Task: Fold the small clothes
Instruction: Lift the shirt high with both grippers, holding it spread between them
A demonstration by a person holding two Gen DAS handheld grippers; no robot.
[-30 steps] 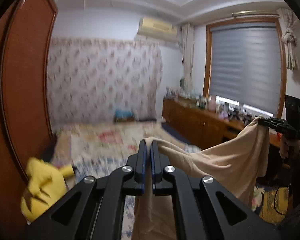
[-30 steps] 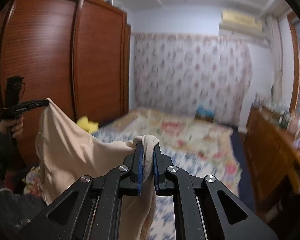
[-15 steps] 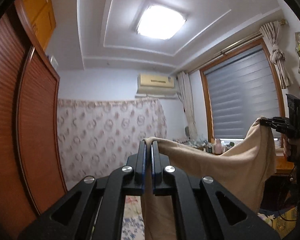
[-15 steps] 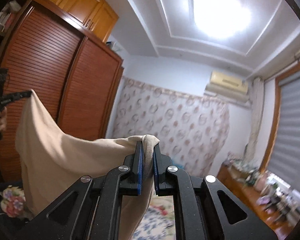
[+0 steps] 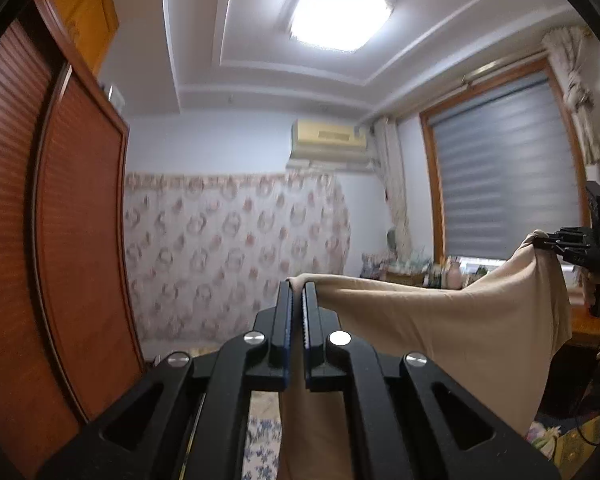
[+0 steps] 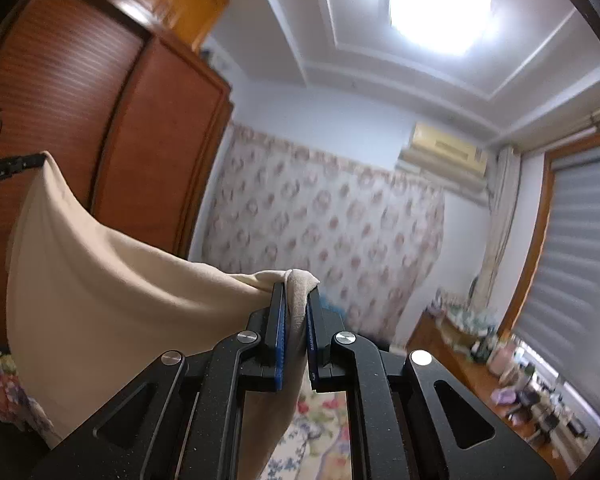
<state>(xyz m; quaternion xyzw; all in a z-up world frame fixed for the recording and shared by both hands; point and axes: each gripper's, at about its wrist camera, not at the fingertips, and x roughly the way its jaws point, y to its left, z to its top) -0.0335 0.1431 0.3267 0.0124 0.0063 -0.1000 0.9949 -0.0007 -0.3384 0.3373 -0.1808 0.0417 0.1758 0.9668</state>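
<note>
I have the beige garment [image 5: 440, 332] up in the air, stretched between my two tools. My left hand-held gripper [image 5: 296, 292] is clamped on one top corner, and my right hand-held gripper [image 6: 296, 292] is clamped on the other, with a small tuft of cloth poking past its tips. In the left view the right tool shows out at 3 o'clock; in the right view the left tool sits at 9 o'clock. The top edge sags between them and the body hangs down toward the floral bed [image 6: 320, 420] at 6 o'clock. To do this well, I judge I should draw the corners a little further apart until that edge runs straight, keep both corners level, and lower the cloth flat onto the bed before folding.
</note>
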